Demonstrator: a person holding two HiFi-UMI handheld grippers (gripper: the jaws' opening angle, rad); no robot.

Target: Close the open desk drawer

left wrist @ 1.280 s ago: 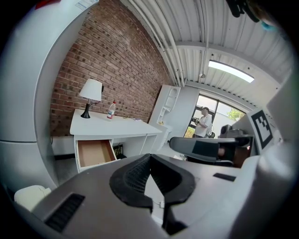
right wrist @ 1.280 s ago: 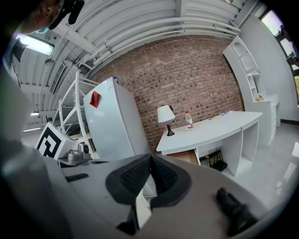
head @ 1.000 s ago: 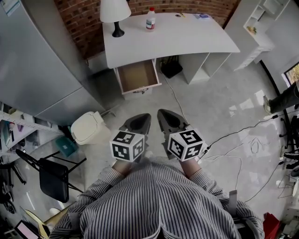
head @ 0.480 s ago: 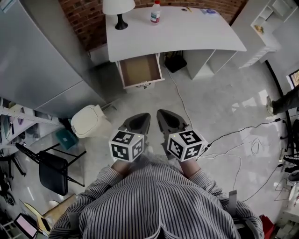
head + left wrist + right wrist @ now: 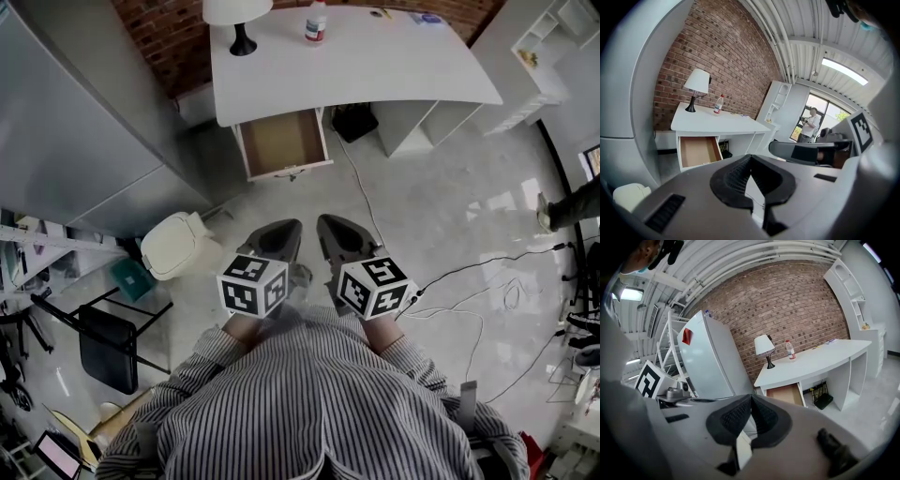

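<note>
We edge nearer the open white drawer (image 5: 283,142), brown-bottomed; left claw (image 5: 750,158) and right claw (image 5: 751,397) closed, empty, still far off.

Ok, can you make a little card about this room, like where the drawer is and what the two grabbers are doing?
drawer: open, under the desk's left end in the head view, looks empty
desk: white, holds a lamp and a bottle
left gripper: shut, holding nothing, well short of the drawer
right gripper: shut, holding nothing, beside the left one
floor: white bin, black chair
</note>
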